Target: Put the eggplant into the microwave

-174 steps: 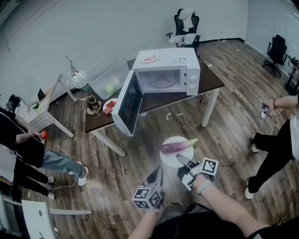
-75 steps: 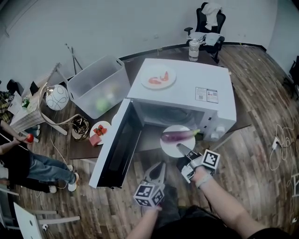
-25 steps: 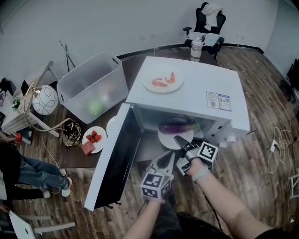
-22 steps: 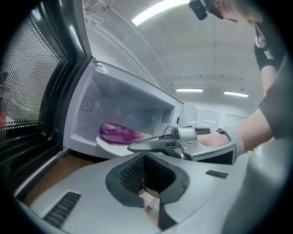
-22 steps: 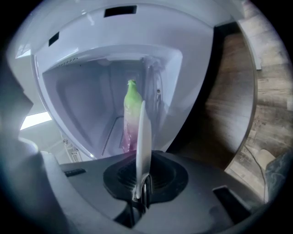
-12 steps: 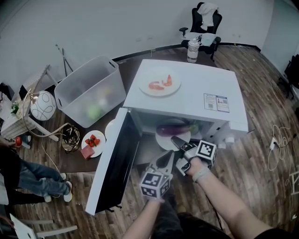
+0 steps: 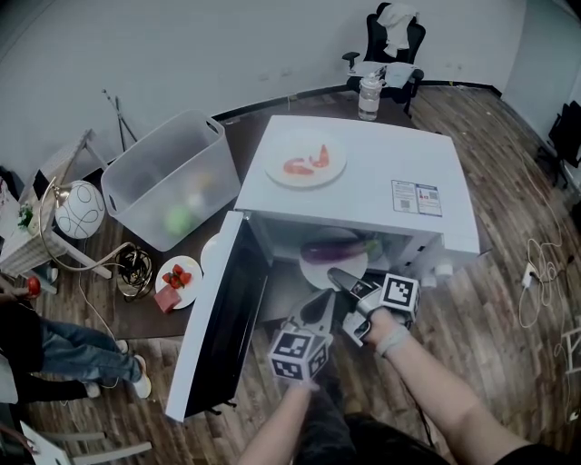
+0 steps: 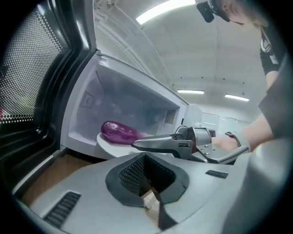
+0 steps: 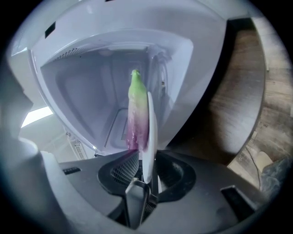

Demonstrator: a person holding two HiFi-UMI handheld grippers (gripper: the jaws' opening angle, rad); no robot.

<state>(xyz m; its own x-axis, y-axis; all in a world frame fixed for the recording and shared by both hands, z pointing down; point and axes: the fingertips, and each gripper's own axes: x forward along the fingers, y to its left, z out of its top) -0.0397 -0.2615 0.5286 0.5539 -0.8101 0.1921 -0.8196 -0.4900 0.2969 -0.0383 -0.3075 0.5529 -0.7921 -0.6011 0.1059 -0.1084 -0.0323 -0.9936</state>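
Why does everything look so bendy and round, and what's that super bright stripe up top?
Head view: a wide lens bows the straight edges of the microwave. Left gripper view: fisheye, dark corners, and the ceiling light glares pure white; the eggplant stays sharp. Right gripper view: black round border; the plate shows only as a thin edge-on sliver.

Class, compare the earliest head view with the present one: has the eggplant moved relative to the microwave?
Yes. The eggplant, on its plate, went from out in front of the microwave into its open cavity.
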